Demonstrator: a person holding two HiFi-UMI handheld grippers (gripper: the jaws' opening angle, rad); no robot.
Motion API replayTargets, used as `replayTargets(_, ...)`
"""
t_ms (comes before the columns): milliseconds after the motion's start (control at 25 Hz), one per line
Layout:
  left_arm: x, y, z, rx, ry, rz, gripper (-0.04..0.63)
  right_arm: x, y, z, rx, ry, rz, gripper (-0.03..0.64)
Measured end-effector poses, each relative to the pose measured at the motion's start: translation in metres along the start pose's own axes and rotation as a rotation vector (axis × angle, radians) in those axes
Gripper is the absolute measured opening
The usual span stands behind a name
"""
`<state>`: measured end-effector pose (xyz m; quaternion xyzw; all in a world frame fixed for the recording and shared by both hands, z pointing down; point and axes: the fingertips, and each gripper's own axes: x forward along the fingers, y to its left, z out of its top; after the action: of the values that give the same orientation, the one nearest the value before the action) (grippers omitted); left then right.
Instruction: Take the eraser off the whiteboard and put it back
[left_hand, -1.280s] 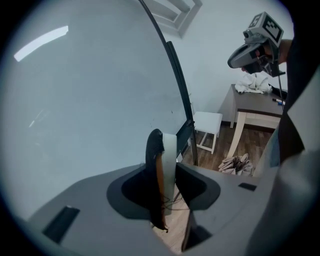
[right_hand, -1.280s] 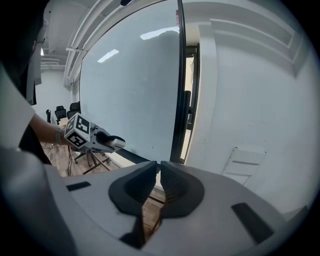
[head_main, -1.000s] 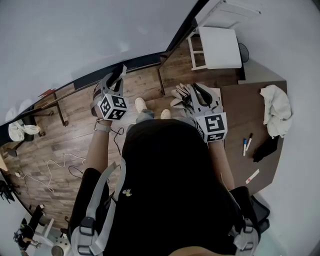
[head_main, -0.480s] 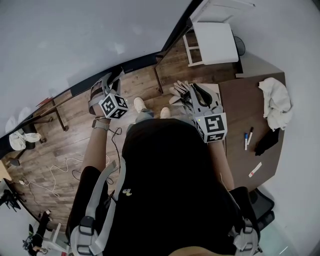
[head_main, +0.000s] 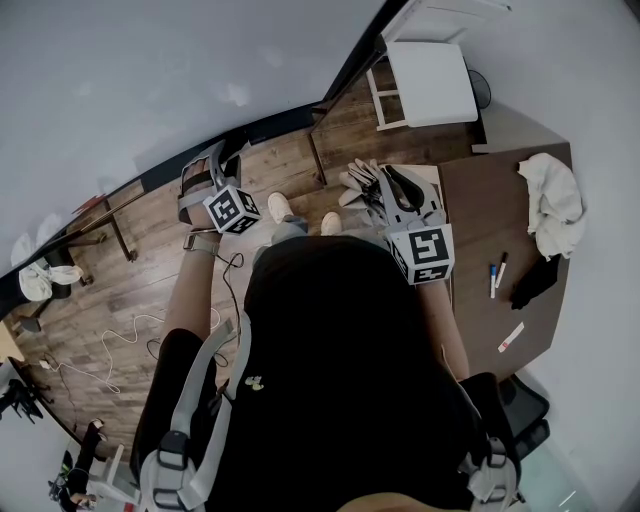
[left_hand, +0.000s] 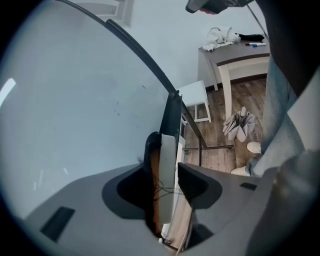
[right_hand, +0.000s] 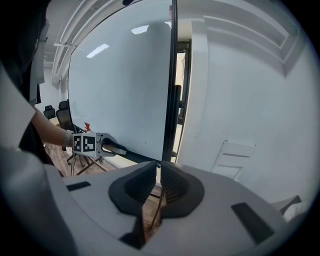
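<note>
At lower centre, left gripper view: the eraser (left_hand: 167, 172) lies lengthwise between the left gripper's (left_hand: 169, 175) fingers (left_hand: 197, 185), which have just been opening. Its felt faces the whiteboard (left_hand: 75, 100) at left.

**Room and Furnishings**

The floor (head_main: 120, 290) is dark wood plank, with loose white cables (head_main: 118, 326) lying on it. The wall (right_hand: 240, 75) is white and panelled. A brown surface (head_main: 490, 215) at the right carries a white cloth (head_main: 555, 205) and markers (head_main: 495, 278). A white stool (head_main: 430, 85) stands near it. Dark office chairs (right_hand: 62, 117) stand further back.
</note>
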<state>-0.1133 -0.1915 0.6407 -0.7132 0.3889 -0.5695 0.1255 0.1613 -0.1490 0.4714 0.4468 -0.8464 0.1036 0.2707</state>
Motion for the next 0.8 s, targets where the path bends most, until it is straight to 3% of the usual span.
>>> replayTargets(400,-0.009,-0.007,-0.001,-0.012,-0.003,-0.019,0.212,-0.001,0.006,0.0,-0.011,0.001,0.016,0.035)
replayTargets(800,-0.007,-0.002,-0.012,-0.006,0.034,0.018,0.187,-0.003,0.004,-0.001,-0.014,-0.005,0.014,0.035)
